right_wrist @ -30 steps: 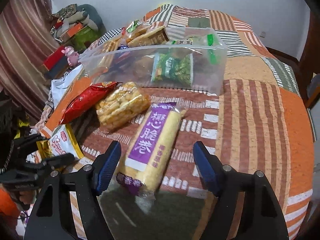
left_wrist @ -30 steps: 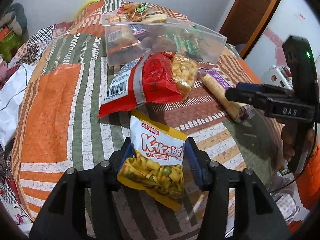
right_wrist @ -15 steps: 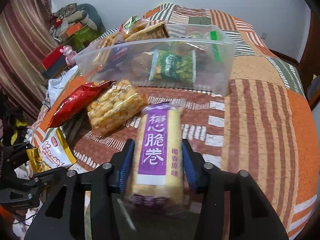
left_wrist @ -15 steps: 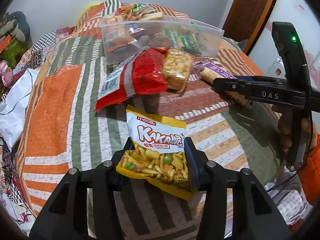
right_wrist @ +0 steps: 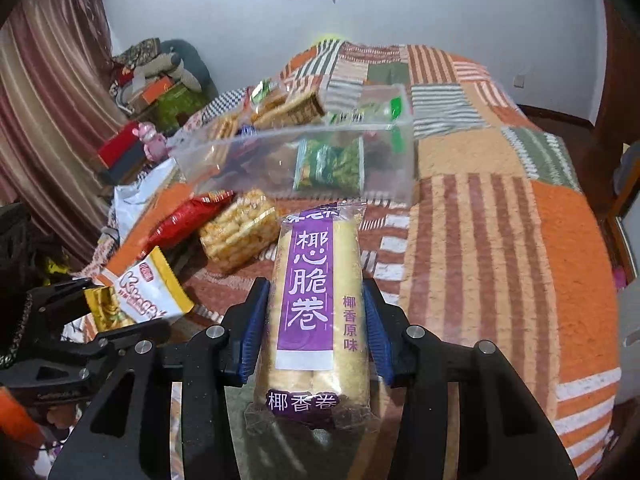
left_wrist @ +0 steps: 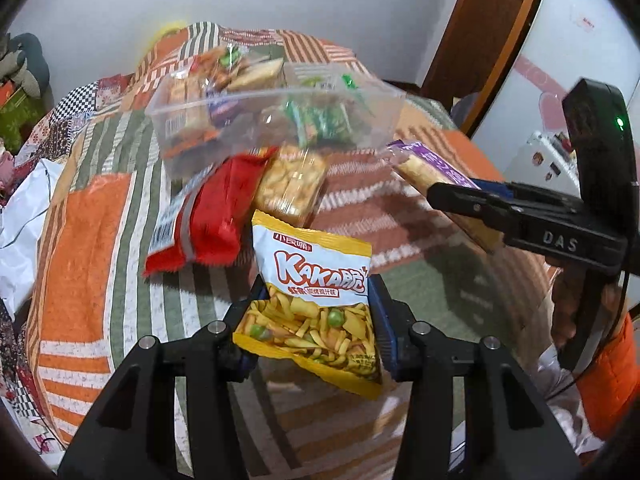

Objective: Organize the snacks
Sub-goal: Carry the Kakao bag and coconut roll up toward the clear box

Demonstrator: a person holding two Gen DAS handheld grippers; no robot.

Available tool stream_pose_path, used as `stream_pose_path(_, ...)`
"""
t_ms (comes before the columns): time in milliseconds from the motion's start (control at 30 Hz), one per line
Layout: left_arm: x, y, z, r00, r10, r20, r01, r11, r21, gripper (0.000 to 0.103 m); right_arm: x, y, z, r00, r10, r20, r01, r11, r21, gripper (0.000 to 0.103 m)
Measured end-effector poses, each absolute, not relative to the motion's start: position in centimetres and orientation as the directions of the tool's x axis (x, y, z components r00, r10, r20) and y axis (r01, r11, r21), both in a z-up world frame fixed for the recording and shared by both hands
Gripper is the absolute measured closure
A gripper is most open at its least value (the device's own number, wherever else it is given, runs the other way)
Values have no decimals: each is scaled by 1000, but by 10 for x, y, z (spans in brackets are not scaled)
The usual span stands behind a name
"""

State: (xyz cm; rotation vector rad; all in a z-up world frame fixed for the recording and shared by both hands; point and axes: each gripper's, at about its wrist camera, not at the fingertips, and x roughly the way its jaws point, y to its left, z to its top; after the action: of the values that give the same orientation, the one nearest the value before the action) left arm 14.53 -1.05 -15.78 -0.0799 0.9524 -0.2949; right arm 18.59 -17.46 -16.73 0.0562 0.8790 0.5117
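My left gripper [left_wrist: 316, 320] is shut on a yellow and white Kaka snack bag [left_wrist: 316, 280], lifted off the quilt. My right gripper [right_wrist: 314, 328] is shut on a long purple-labelled roll pack [right_wrist: 316, 300], also raised; the same pack [left_wrist: 428, 168] shows at the right of the left wrist view, and the Kaka bag [right_wrist: 148, 292] at the left of the right wrist view. Ahead stands a clear plastic bin [left_wrist: 280, 128] [right_wrist: 304, 156] holding several snack packs. A red bag [left_wrist: 212, 216] [right_wrist: 188, 220] and a clear pack of puffs [left_wrist: 292, 184] [right_wrist: 240, 236] lie in front of the bin.
Everything rests on a bed with an orange, green and brown patchwork quilt [right_wrist: 500, 240]. Boxes and soft toys [right_wrist: 160, 92] are piled at the left beyond the bed. A white bag [left_wrist: 20, 208] lies at the bed's left edge. A wooden door frame [left_wrist: 480, 40] stands at the right.
The right gripper closed on the roll pack and lifted it. The left gripper tightened on the Kaka bag and raised it off the quilt. Both moved toward the bin.
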Motion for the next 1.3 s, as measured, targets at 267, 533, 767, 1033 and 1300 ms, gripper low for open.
stream_pose_path(267,155,-12,-129,609,-278,-743,201,960,-195,56,180,-174,-128,609,470,-639,-415,875,248,61)
stream_pose_path(533,174,-9,-104,669,-252,-699,164,968,-192,56,187,-175,-104,662,474,-581,-427,875,227,61)
stream_pose_path(767,194,-5,-93,697,-229,-679,142,973,-182,56,197,-178,-93,689,472,-550,-426,878,220,61)
stream_pose_path(1033,220,-8,-93,701,-218,-679,127,975,-182,55,218,-177,-92,706,462,-537,-412,884,220,61)
stream_pose_path(1300,253,-13,-100,699,-193,-688,111,980,-163,55,236,-175,-96,711,454,-536,-405,889,216,61)
